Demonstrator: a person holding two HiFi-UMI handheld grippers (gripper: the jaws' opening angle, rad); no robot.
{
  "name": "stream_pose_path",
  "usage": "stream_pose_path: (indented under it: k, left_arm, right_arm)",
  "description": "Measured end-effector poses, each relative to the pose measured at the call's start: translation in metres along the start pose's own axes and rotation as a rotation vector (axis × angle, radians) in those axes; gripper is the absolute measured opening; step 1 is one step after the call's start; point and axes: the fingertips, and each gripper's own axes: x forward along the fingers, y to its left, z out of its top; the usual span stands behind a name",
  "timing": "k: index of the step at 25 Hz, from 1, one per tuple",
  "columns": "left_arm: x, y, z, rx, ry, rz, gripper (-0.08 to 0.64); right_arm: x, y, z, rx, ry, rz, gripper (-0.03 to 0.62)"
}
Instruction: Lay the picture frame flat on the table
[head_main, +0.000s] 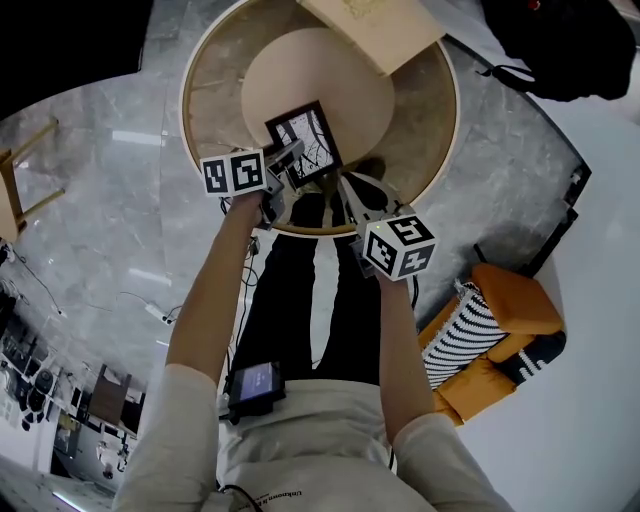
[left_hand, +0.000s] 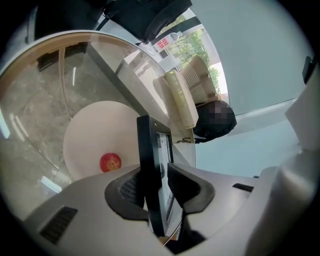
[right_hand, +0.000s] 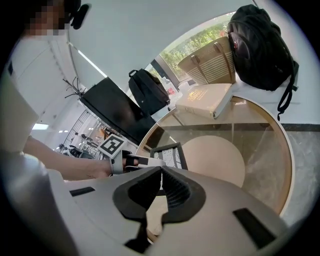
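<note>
The black picture frame (head_main: 308, 135) with a white line drawing is on the round glass table (head_main: 440, 140), its face turned upward. In the left gripper view the frame's edge (left_hand: 149, 165) stands between the jaws of my left gripper (left_hand: 156, 174). The left pad lies against it and a gap shows at the right pad, so the jaws are open. From above, the left gripper (head_main: 290, 156) is at the frame's near left corner. My right gripper (head_main: 347, 188) hovers just near of the frame (right_hand: 170, 155), shut and empty (right_hand: 160, 171).
A beige box (head_main: 375, 25) lies at the table's far edge. A red apple (left_hand: 110, 162) sits on the pale round disc (head_main: 350, 75) under the glass. A black backpack (right_hand: 260, 40) leans beyond the table. An orange seat with a striped cushion (head_main: 490, 330) stands at the right.
</note>
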Motion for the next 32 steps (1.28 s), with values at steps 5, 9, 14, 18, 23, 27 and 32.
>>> stream_pose_path:
  k: [5, 9, 14, 18, 23, 27, 32]
  left_arm:
    - [-0.001, 0.005, -0.003, 0.011, 0.024, 0.052, 0.154]
    - [-0.005, 0.006, -0.003, 0.002, 0.027, 0.081, 0.195]
    - [-0.006, 0.002, 0.003, -0.035, 0.003, 0.088, 0.233]
    - [-0.007, -0.001, 0.002, -0.041, 0.006, 0.082, 0.233]
    - [-0.008, -0.008, 0.007, -0.010, 0.009, 0.077, 0.235]
    - [-0.010, -0.004, 0.005, 0.006, 0.025, 0.126, 0.233]
    - [-0.012, 0.004, 0.005, -0.044, -0.001, 0.147, 0.235]
  right_arm:
    - [0.005, -0.005, -0.002, -0.015, 0.017, -0.008, 0.037]
    - [0.012, -0.001, -0.001, -0.031, 0.026, -0.011, 0.037]
    - [0.017, 0.006, 0.004, -0.088, 0.037, -0.021, 0.038]
    - [0.016, 0.008, 0.005, -0.097, 0.040, -0.028, 0.038]
    - [0.016, 0.005, 0.004, -0.095, 0.030, -0.035, 0.037]
    - [0.016, 0.007, 0.001, -0.080, 0.026, -0.033, 0.038]
    - [0.019, 0.006, -0.008, -0.147, 0.058, -0.063, 0.038]
